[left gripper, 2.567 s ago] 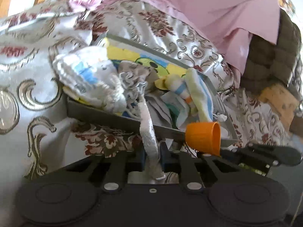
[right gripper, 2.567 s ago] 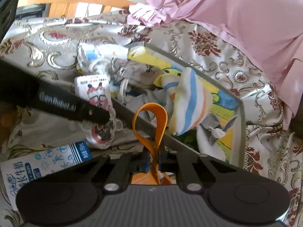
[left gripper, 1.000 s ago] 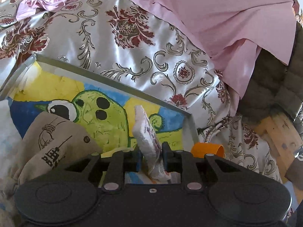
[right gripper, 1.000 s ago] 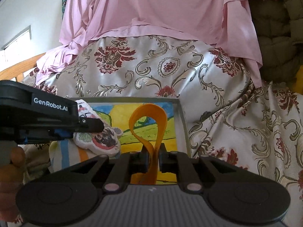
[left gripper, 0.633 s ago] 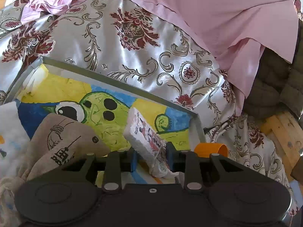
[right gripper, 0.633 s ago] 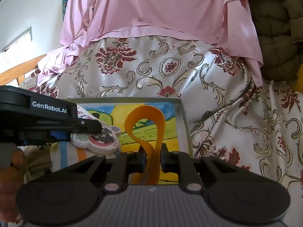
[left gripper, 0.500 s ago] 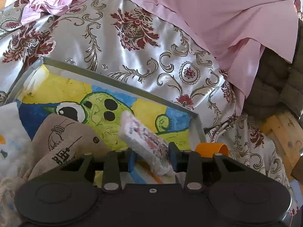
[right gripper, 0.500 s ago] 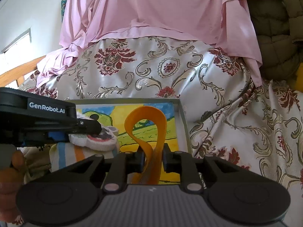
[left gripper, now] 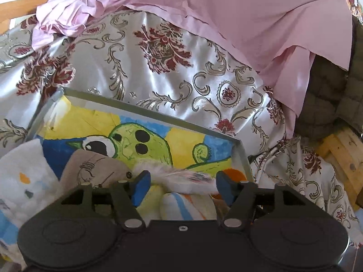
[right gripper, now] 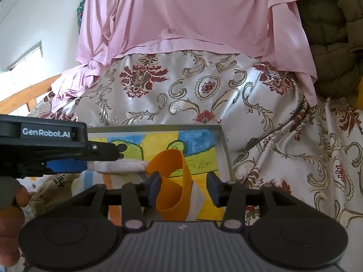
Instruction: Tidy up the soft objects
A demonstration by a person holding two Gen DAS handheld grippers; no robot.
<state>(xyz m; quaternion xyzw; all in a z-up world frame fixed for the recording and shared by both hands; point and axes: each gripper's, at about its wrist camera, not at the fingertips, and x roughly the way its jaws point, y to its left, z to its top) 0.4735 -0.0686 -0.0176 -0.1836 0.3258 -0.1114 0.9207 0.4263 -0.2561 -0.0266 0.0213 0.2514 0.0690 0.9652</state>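
Both jaws opening since prior frame: L gripper [left gripper: 182,184] released plush [left gripper: 174,175], R gripper [right gripper: 185,187] freed orange cup [right gripper: 173,181].

A floral satin cover [left gripper: 127,68] carries a grey-rimmed tray [left gripper: 145,111] and, seemingly, pink cloth [left gripper: 226,11].

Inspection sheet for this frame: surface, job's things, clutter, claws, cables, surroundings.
Surface: silvery floral satin cloth under a grey-rimmed tray with a green cartoon picture.
Job's things: white printed soft pouch, orange flexible band, beige printed drawstring bag and striped plush, all in the tray.
Clutter: nothing seen.
Claws: left claw opening, pouch between its jaws; right claw opening, band between its jaws, touching one pad.
Cables: nothing seen.
Surroundings: pink draped sheet, dark quilted cushion, wooden frame.
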